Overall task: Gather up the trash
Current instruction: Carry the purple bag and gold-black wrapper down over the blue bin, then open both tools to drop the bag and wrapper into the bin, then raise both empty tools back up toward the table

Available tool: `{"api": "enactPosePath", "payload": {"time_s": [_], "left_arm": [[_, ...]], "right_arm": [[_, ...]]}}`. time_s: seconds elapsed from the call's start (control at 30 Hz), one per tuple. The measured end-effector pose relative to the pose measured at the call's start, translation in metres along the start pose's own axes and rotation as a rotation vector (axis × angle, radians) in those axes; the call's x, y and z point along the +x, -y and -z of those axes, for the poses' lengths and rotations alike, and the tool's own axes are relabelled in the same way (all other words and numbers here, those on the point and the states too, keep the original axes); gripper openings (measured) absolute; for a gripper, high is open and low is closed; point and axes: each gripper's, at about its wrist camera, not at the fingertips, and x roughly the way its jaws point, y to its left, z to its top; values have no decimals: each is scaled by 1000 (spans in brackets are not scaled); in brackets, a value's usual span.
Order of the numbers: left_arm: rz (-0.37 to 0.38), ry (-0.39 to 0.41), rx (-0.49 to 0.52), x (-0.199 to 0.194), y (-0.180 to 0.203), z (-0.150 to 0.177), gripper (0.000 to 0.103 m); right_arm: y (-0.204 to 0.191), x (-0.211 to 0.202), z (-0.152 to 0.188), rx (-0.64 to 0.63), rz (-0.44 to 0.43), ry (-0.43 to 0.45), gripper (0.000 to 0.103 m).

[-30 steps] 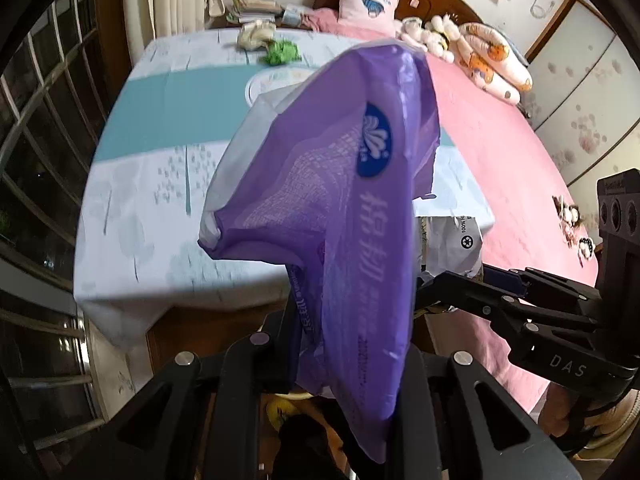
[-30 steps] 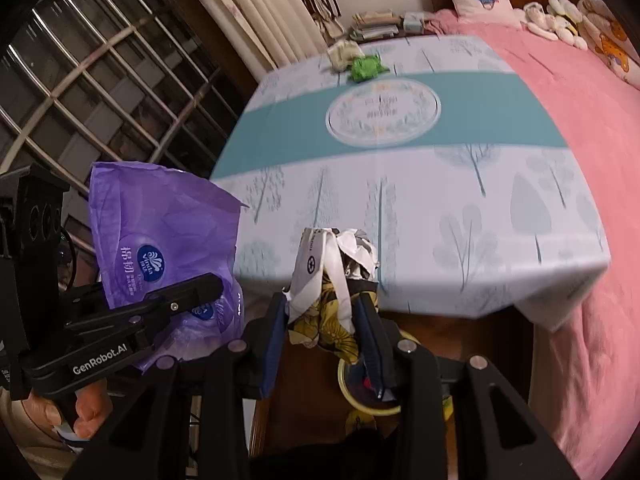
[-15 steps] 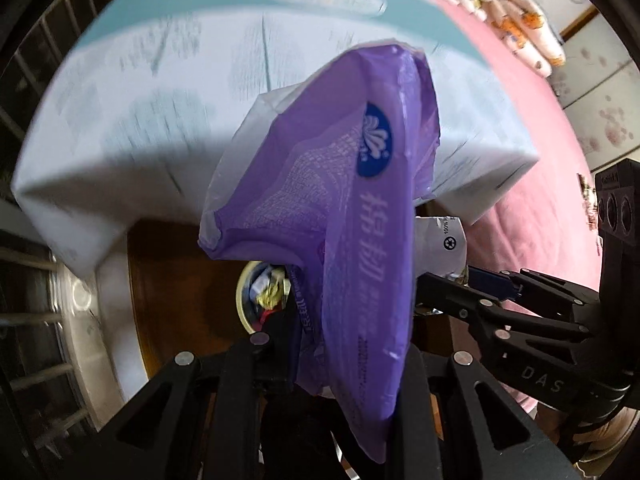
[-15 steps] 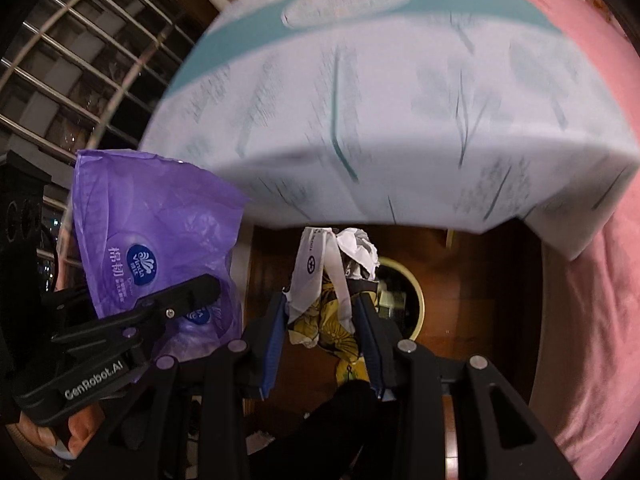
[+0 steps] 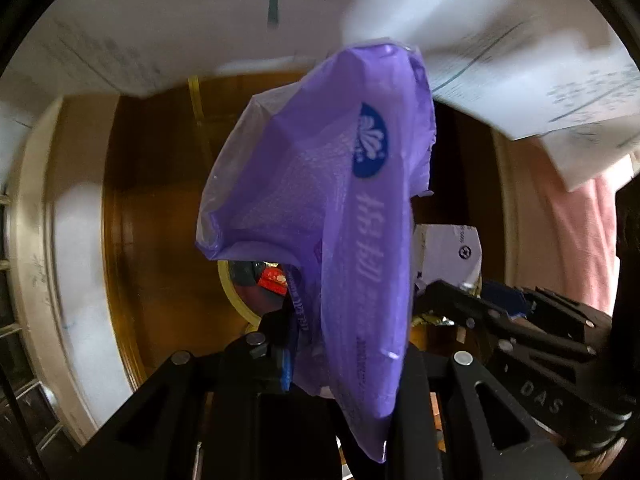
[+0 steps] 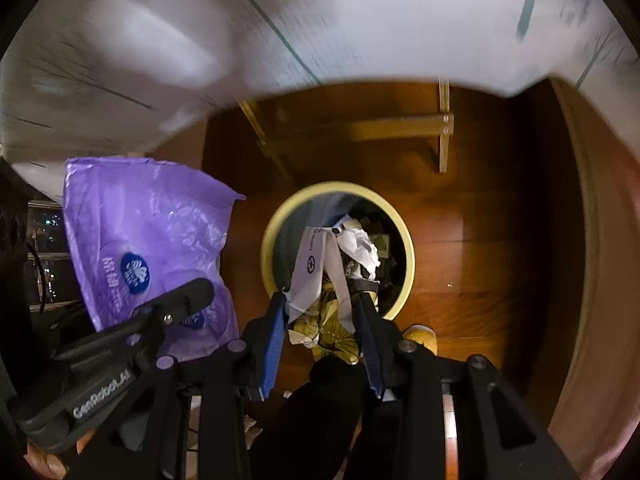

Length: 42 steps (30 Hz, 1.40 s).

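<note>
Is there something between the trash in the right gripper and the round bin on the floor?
Nothing visible. The right gripper holds crumpled white and yellow-patterned wrappers over the open yellow-rimmed round bin. The purple plastic bag hangs aside, left of the bin.

A pale tablecloth (image 6: pixel 320 20) with thin teal lines fills the top of the right wrist view, blurred, its hem hanging across the frame. Below it lies a glossy brown wooden floor (image 6: pixel 500 240), warmly lit, with the light wooden frame of the table (image 6: pixel 400 128) in the upper middle. At the far left edge a dark window (image 6: pixel 44 248) shows small lights. In the left wrist view a pink bedspread (image 5: pixel 576 240) hangs at the right.
</note>
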Motion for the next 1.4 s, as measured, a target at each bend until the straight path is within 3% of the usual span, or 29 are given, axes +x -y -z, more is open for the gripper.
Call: {"api": "enactPosePath", "payload": {"time_s": [0.13,0.23,0.3,0.5,0.87,0.93,1.0,1.1,1.4], "left_arm": [[-4,-25,0,32,-3,-1,26],[-22,-41,10,48,-8,-1,38],[-33,-47,22,53,-6,-1,54],[-75,-44,13,59,-29,-1,72],[-117,11,-33,34,-59,-1,75],[-122,22,-44,26,-63,-1,78],[-123,29,-53,18,-67,-1,89],[-129,55,-61,0,-69,-2,90],[-110,129,-63,-75,-65,-2,90]], "right_arm": [[5,26,3,-3,0,-21,35],[11,38,0,6,0,-32,36],[14,47,-3,12,-4,-36,36],[14,58,-6,18,1,-41,36],[-5,62,-15,16,5,-57,39],[-9,61,-16,22,10,-62,41],[-13,57,-17,21,30,-59,43],[-23,48,-18,12,40,-45,48],[-50,-7,-18,0,48,-2,48]]}}
